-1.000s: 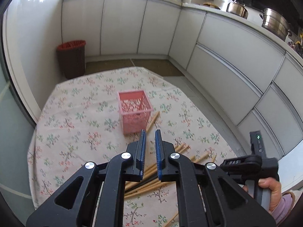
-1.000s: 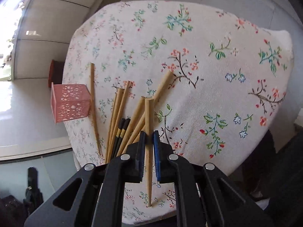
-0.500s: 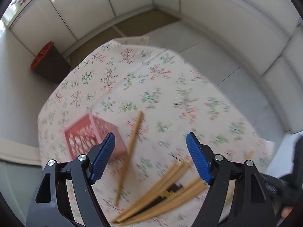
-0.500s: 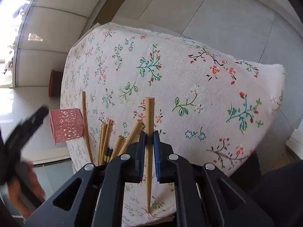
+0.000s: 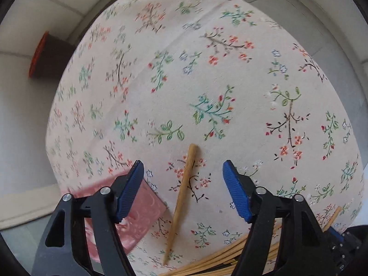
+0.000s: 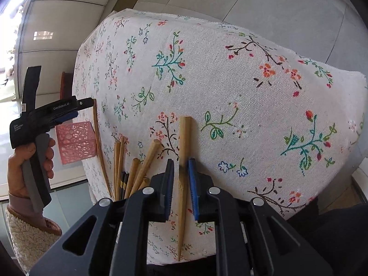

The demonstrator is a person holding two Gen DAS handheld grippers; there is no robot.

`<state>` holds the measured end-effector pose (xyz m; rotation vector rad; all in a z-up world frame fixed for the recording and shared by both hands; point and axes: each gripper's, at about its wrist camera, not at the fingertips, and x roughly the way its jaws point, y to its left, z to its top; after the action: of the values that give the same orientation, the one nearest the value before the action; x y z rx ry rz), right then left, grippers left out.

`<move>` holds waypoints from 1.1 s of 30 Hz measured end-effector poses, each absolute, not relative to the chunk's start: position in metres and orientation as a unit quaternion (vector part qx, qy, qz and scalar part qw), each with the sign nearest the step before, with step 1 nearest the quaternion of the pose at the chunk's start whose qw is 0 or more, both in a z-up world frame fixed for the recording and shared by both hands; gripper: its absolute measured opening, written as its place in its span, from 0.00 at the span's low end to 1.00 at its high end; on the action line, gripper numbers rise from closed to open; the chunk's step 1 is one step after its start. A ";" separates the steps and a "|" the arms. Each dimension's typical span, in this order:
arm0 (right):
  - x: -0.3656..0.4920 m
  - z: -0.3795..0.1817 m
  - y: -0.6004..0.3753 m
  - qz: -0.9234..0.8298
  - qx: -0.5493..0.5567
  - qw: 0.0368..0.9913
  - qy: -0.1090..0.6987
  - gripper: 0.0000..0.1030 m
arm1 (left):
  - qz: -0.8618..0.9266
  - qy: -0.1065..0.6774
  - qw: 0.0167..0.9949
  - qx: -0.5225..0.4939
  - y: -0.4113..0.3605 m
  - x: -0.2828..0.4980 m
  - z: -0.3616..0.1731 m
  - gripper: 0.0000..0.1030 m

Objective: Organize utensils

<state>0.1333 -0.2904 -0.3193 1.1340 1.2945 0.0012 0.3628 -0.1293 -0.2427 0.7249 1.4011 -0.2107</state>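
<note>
**Two handheld grippers over a flowered table with chopsticks**

A table covered by a cream tablecloth [image 5: 207, 80] printed with small flowers and twigs fills both views.

The left gripper [image 5: 182, 191] hangs above the cloth with its two blue-padded jaws spread wide apart and nothing between them. Straight ahead of it, in the gap between the jaws, a single wooden chopstick [image 5: 181, 197] lies flat on the cloth, its thick end pointing away. Just left of that stick sits a pink basket [image 5: 140, 216] with a cut-out pattern, partly hidden behind the left jaw. At the lower right edge lies a pile of chopsticks [image 5: 220, 264], mostly pale wood (at least one is dark).

The right gripper [image 6: 179, 179] is closed on one wooden chopstick [image 6: 184, 142], which stands up between its jaws, square end up and thin end hanging down below them. In this view the pile shows to the left, the loose sticks fanned out on the cloth. Farther left stands the pink basket, with the person's left hand [image 6: 25, 161] wrapped around the other gripper's handle beside it.

A dark bin with a red rim [image 5: 46, 55] stands on the floor beyond the table.
</note>
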 end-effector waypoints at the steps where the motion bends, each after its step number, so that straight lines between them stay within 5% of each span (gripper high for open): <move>1: 0.133 -0.319 -0.290 0.003 0.500 0.652 0.570 0.17 | -0.104 0.605 0.706 0.354 -0.139 0.360 -0.238 0.65; 17: 0.141 -0.319 -0.282 0.022 0.506 0.649 0.568 0.35 | -0.144 0.691 0.655 0.271 -0.107 0.396 -0.270 0.73; 25: 0.138 -0.316 -0.277 0.018 0.502 0.644 0.577 0.36 | -0.178 0.672 0.684 0.222 -0.093 0.363 -0.263 0.35; 27: 0.136 -0.315 -0.274 0.018 0.502 0.642 0.579 0.41 | -0.194 0.666 0.690 0.207 -0.091 0.350 -0.261 0.16; 33: 0.126 -0.314 -0.269 0.010 0.497 0.642 0.584 0.44 | -0.189 0.606 0.736 0.236 -0.091 0.311 -0.254 0.11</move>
<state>0.1258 -0.2691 -0.3139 1.1320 1.3302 0.0232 0.3112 -0.0915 -0.2539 0.5174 1.3312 -0.4157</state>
